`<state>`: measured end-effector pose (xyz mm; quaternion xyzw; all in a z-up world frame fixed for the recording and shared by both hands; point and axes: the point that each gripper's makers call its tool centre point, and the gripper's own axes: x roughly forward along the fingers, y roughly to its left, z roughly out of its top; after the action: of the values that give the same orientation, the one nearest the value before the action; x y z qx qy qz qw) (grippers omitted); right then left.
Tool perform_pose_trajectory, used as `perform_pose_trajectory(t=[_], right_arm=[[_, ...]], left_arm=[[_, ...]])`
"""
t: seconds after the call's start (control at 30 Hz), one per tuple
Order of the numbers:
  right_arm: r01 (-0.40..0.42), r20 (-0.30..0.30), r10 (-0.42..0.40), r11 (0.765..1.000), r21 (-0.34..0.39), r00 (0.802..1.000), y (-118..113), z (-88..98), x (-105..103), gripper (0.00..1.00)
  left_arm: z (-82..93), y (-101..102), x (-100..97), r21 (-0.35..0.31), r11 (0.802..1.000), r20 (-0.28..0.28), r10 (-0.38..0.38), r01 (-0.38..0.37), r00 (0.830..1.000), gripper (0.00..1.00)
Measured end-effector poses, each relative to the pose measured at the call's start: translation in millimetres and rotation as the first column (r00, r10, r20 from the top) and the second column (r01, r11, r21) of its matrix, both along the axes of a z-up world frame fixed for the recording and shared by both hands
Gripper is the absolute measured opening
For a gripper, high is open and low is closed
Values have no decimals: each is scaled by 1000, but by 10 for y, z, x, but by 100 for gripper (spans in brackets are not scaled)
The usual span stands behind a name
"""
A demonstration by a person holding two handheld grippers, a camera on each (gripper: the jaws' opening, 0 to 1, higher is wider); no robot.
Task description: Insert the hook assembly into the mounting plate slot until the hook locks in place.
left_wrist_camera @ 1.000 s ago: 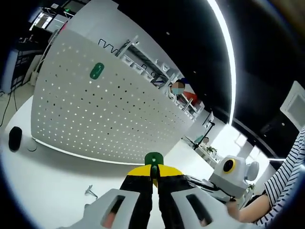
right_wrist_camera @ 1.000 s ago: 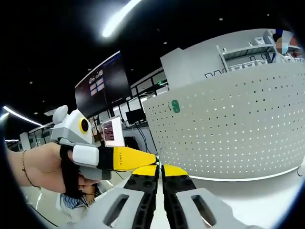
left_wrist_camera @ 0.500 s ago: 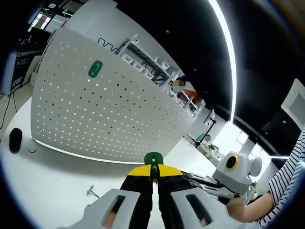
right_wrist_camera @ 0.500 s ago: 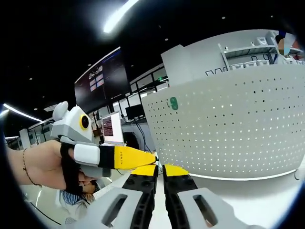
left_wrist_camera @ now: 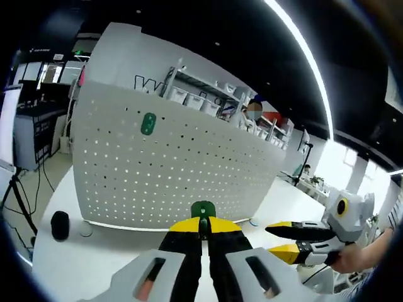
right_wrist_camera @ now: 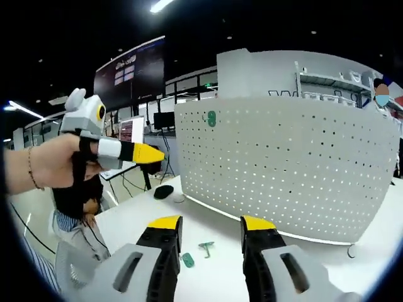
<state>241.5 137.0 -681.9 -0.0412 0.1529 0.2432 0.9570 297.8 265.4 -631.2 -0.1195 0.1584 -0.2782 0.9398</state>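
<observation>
The left gripper (left_wrist_camera: 203, 228) is clenched on a small green plastic hook piece (left_wrist_camera: 203, 209) at its yellow tips, ahead of which stands the white perforated pegboard plate (left_wrist_camera: 182, 170) with a green oval tag (left_wrist_camera: 148, 123) high up. The right gripper (right_wrist_camera: 206, 224) has its jaws spread wide, grasping nothing; on the white table (right_wrist_camera: 220, 226) between them lie a small metal hook (right_wrist_camera: 206, 248) and a green oval piece (right_wrist_camera: 187, 259).

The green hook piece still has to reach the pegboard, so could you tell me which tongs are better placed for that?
Left. The left tongs are shut on the green hook piece, facing the pegboard. The right tongs are open and empty.
</observation>
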Motion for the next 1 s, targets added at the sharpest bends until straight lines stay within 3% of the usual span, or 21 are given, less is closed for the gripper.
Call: perform_pose_trajectory(t=[0.13, 0.43, 0.6, 1.0], right_arm=[[15, -37, -16, 999, -29, 999, -104, -174, -108, 45], [35, -103, -46, 993, -109, 994, -268, -559, -389, 58], [38, -130, -55, 991, -129, 990, -324, -698, -476, 61], [-3, -183, -39, 974, -226, 982, -394, -1090, -684, 64]], left_arm=[[46, 144, 72, 74, 996, 57, 54, -59, 997, 1], [230, 331, 192, 161, 975, 175, 126, -155, 976, 1], [252, 384, 261, 165, 970, 187, 146, -178, 971, 1], [366, 593, 452, 159, 948, 255, 232, -277, 939, 1]])
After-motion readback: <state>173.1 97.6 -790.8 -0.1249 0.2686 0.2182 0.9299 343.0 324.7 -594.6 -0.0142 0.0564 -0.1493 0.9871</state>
